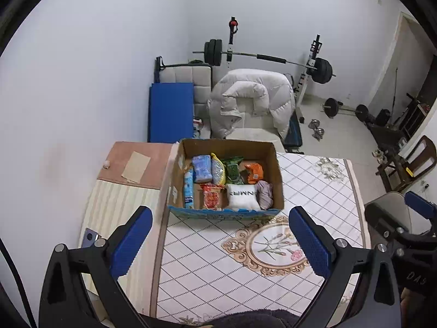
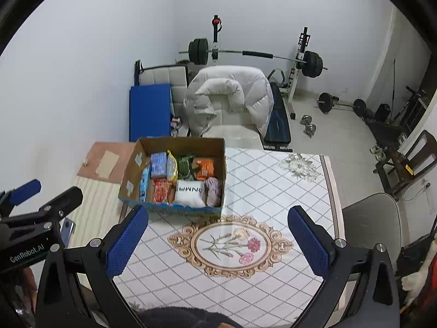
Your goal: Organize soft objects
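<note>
A cardboard box [image 1: 226, 180] stands on the table [image 1: 314, 191] at its far edge, toward the far left corner; its near wall faces the grippers and its left wall sits close to the cloth's left border. Between the box and the near edge the patterned tablecloth [image 2: 273, 180] lies bare, with the round flower medallion [image 2: 232, 246] in the middle, and the whole right side up to the far right corner is open too. Left of the cloth a striped strip [image 1: 114, 205] and a brown board [image 1: 136, 161] with a paper sheet [image 1: 136, 166] run along the wall. Behind the far edge stands a chair with a white jacket [image 1: 254, 101], just beyond the box.

The soft things all lie inside the box, packed close. Far row: a blue pack [image 1: 201, 167], a yellow bag [image 1: 218, 170], a green bag [image 1: 232, 170], an orange pack [image 1: 254, 173]. Near row: a red bag [image 1: 210, 196], a white pillow [image 1: 243, 196], a mauve cloth [image 1: 265, 194] in the near right corner. A light-blue tube [image 1: 188, 188] lies along the left wall.

The left gripper [image 1: 221, 246] hovers over the near half of the table, jaws spread wide, nothing between its blue pads [image 1: 128, 246], touching nothing. The right gripper [image 2: 218, 243] hangs beside it over the medallion, likewise wide apart and empty. Each shows at the edge of the other's view, apart.
</note>
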A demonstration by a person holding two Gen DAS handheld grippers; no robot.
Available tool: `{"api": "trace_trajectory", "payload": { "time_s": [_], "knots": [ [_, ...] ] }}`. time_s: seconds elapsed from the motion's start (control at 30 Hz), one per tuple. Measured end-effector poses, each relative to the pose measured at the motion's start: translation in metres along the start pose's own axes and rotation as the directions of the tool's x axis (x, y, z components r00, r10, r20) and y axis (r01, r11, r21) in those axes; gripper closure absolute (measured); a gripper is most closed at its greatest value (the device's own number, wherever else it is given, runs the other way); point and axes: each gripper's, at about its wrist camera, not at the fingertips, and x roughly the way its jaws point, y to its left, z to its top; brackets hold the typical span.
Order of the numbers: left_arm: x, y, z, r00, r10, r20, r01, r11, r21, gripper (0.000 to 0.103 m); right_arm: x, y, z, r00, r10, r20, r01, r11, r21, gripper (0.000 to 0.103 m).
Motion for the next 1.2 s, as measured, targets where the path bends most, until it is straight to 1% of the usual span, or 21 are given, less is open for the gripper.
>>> {"api": "trace_trajectory", "payload": {
  "time_s": [0.13, 0.33, 0.6, 0.73, 1.2],
  "knots": [
    [-0.003, 0.003, 0.004, 1.000, 0.020, 0.022, -0.020, 1.000, -0.007, 0.001, 0.002, -0.002, 0.005, 1.000, 0.001, 0.020, -0.002, 1.000, 0.012, 0.000],
    [-0.001, 0.005, 0.007, 0.999, 0.031, 0.026, -0.031, 1.000, -0.003, 0.000, 0.006, 0.004, 0.006, 1.000, -0.006, 0.022, 0.006, 1.000, 0.003, 0.000],
    [-0.005, 0.001, 0.010, 0.999, 0.028, 0.042, -0.027, 1.000, -0.001, 0.000, 0.007, 0.005, 0.007, 0.999, -0.028, 0.034, 0.028, 1.000, 0.011, 0.000],
    [-0.002, -0.002, 0.011, 0.999, 0.022, 0.033, -0.022, 1.000, 0.002, 0.000, 0.005, -0.001, 0.008, 0.999, -0.038, 0.039, 0.037, 0.999, 0.014, 0.000],
    [-0.002, -0.004, 0.012, 0.998, 0.021, 0.051, -0.022, 1.000, 0.010, 0.000, -0.001, -0.012, 0.009, 0.998, -0.048, 0.049, 0.047, 0.999, 0.016, 0.000]
  ]
}}
